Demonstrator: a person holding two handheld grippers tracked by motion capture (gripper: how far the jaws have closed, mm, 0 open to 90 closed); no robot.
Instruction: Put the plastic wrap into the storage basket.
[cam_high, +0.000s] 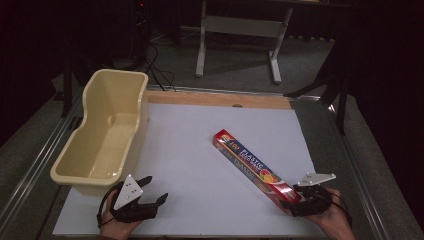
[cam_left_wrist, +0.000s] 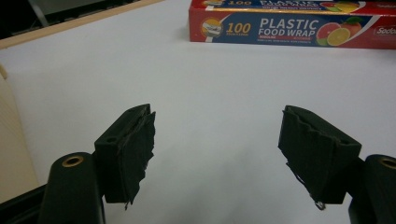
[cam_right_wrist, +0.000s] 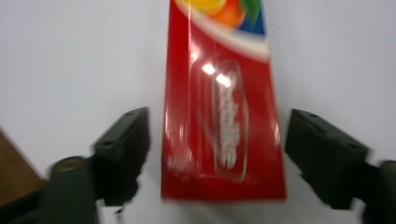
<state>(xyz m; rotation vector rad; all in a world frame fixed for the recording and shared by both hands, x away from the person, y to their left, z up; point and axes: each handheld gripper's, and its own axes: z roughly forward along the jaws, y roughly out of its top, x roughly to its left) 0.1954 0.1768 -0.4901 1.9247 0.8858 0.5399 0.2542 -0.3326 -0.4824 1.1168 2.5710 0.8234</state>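
A long red and blue box of plastic food wrap (cam_high: 255, 167) lies at a slant on the white sheet (cam_high: 190, 150); it also crosses the top of the left gripper view (cam_left_wrist: 289, 28). My right gripper (cam_high: 300, 200) is at the box's near end, and that end (cam_right_wrist: 222, 121) sits between the spread jaws with a gap on each side, so the pads do not press on it. My left gripper (cam_high: 150, 197) rests low at the front left, beside the tub, wide open (cam_left_wrist: 217, 154) with bare sheet between its fingers.
A cream plastic tub (cam_high: 107, 132) stands empty at the left edge of the sheet. A strip of wood (cam_high: 220, 99) runs along the table's far edge. Metal rails flank the table, and a desk frame (cam_high: 240, 35) stands beyond on the floor.
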